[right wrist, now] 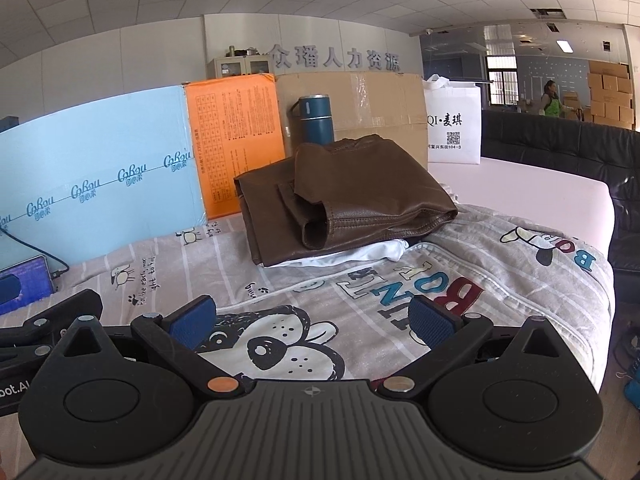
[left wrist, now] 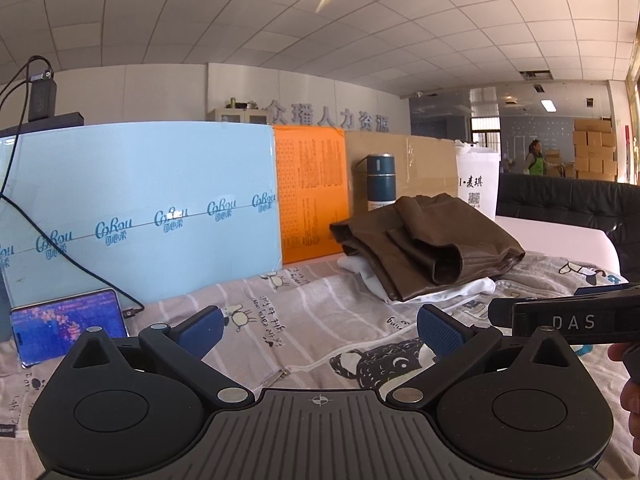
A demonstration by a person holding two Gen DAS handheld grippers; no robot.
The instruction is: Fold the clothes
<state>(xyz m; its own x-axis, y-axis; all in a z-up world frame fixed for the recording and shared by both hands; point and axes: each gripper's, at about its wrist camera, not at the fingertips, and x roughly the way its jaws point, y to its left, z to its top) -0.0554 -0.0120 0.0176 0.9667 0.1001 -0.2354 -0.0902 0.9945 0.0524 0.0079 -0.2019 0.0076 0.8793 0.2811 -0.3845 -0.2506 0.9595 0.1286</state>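
A folded brown leather garment lies at the far side of the table, resting on a folded white garment. My left gripper is open low over the cartoon-print cloth, well short of the pile, with nothing between its blue pads. My right gripper is also open and empty, hovering over the dog print on the same cloth. The right gripper's black body pokes into the left wrist view at the right edge, and a hand shows there too.
A phone with a cable lies at the left. Behind the pile stand a blue flask, a light blue board, an orange box, cardboard and a white bag. A black sofa sits right; a person stands far back.
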